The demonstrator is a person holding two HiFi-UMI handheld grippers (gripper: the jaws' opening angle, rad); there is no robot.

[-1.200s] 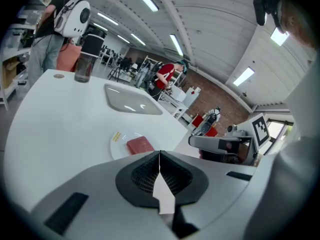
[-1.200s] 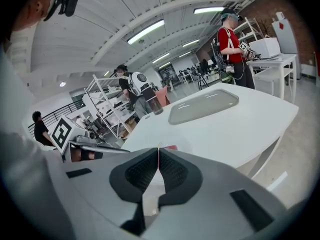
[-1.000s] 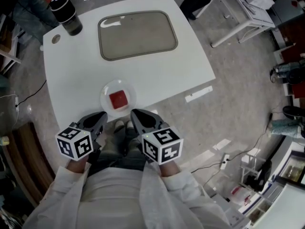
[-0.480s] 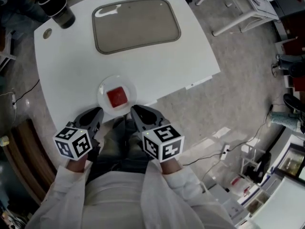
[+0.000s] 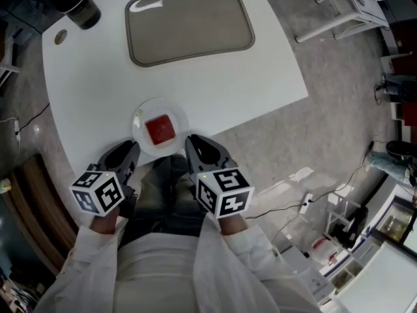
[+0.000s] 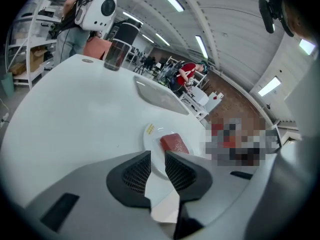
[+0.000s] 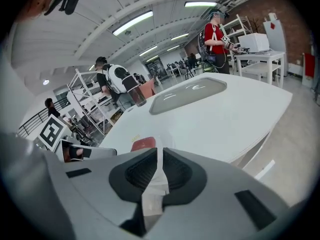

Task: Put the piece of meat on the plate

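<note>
Task apparently done: we see the flat red slab of meat (image 5: 161,130) lying in the middle of the small round white plate (image 5: 139,118), at the near edge of the white table (image 5: 98,77). The left gripper (image 6: 154,161) and right gripper (image 7: 158,169) hang off the table, fingers all but closed on nothing. The slab is nearly square, with no clear long axis. We judge nothing remains but to pull away.

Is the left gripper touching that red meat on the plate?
Apart. The left gripper view shows bare plate between the left gripper and the meat.
</note>
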